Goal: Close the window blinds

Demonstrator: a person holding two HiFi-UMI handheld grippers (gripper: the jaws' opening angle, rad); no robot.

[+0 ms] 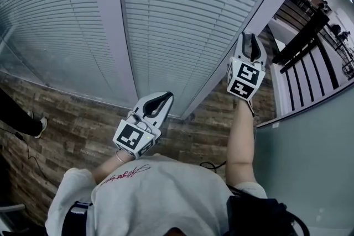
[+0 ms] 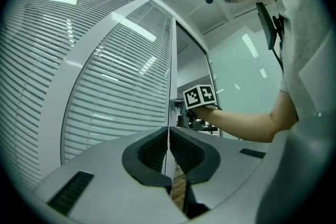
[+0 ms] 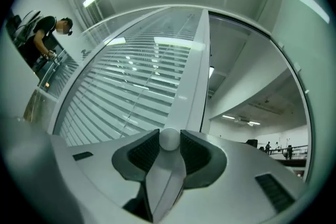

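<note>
Blinds (image 1: 188, 19) background | right gripper (image 1: 252, 40) jaws on white wand (image 3: 169, 140) | shirt script (image 1: 126, 174) unreadable

You're facing white blinds (image 1: 188, 19) showing fine horizontal stripes, running between plain white frame posts (image 1: 110, 25). You're standing over a floor (image 1: 77, 119) showing brown wood-grain planks. Your left gripper (image 1: 165, 96) and right gripper (image 1: 250, 37) are showing pale grey shells, ribbed black pads (image 3: 144, 152) and black-and-white square markers. The rod (image 3: 169, 140) at the right pads is showing white. You're wearing a pale grey shirt (image 1: 160, 196) with red script.
</note>
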